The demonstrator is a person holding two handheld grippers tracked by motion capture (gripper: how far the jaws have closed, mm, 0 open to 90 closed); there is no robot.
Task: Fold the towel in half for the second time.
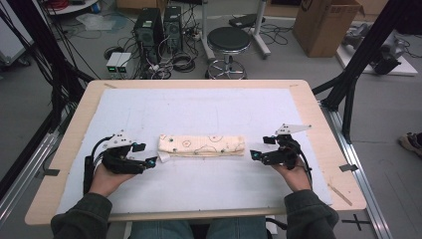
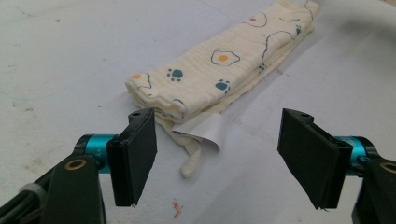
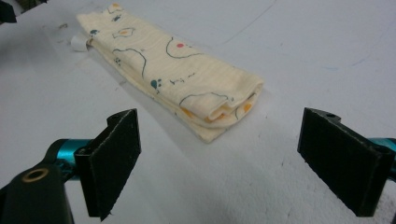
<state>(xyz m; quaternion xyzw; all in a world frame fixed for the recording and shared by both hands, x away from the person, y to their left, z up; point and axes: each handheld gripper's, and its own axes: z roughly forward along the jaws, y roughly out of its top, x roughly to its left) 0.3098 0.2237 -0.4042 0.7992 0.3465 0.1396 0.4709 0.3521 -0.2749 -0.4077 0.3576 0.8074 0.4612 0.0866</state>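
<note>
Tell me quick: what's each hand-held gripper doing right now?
Left hand-held gripper: open, holding nothing, at the folded cloth's tag end.
Right hand-held gripper: open, holding nothing, just short of the cloth's other end.

A cream cloth (image 1: 201, 146) printed with paw marks and eggs is folded into a long flat strip, laid crosswise on the white mat, a white tag (image 2: 201, 129) showing at its left end.

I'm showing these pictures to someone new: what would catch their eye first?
A folded cream cloth printed with paw prints and fried eggs lies mid-table on the white mat. An open left tool and an open right tool face its two ends, not touching it. A white tag sticks out at its left end.
</note>
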